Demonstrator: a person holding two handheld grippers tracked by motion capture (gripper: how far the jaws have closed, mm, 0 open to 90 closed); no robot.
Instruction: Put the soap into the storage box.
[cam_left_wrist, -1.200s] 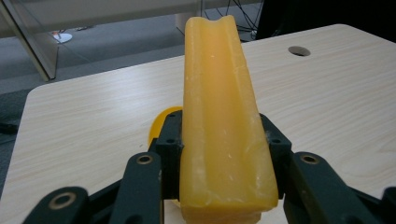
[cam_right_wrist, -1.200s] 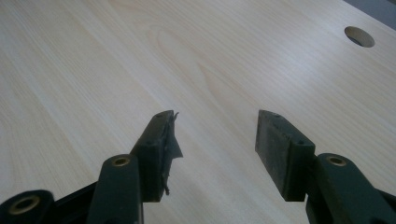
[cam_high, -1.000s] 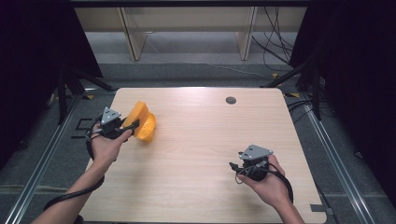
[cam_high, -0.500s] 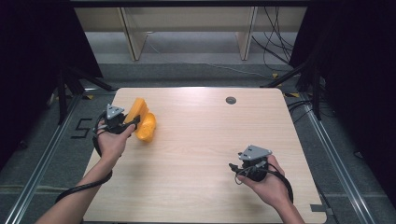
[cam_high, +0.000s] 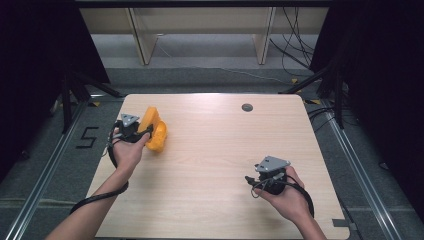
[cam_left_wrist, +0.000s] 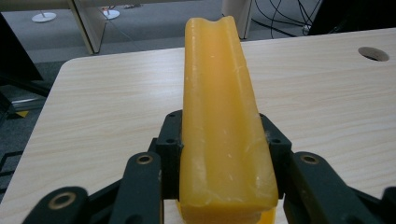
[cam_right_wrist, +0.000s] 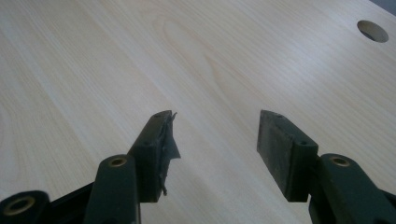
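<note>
L gripper sits at left-centre of the high view, jaws clamped on the yellow block w/ the piece wedged flat between both pads. In the left gripper view the same yellow block fills the centre column, running from bottom edge up to top-centre. So its long axis lines up w/ the gripper's own pointing direction, sticking straight out ahead of the jaws, not crosswise. Grip is near one end; most of the length overhangs fwd. Top face has a shallow groove along it, notch visible at the far end. A second yellow bit peeks below it at bottom-centre; can't tell if it's part of the same obj.

R gripper is at lower right of the high view, well apart from the block, held by the person's R hand. In the right gripper view its jaws stand spread apart w/ nothing between, just bare table under them. Left pad looks frayed/torn at the edge.

Key relation: block lies up-left of R gripper, far across the table, so L hand is the near one and already has it. Prob next move is L carrying or placing; whichever way L swings, the free end leads. Cable hole upper-centre, not involved.
</note>
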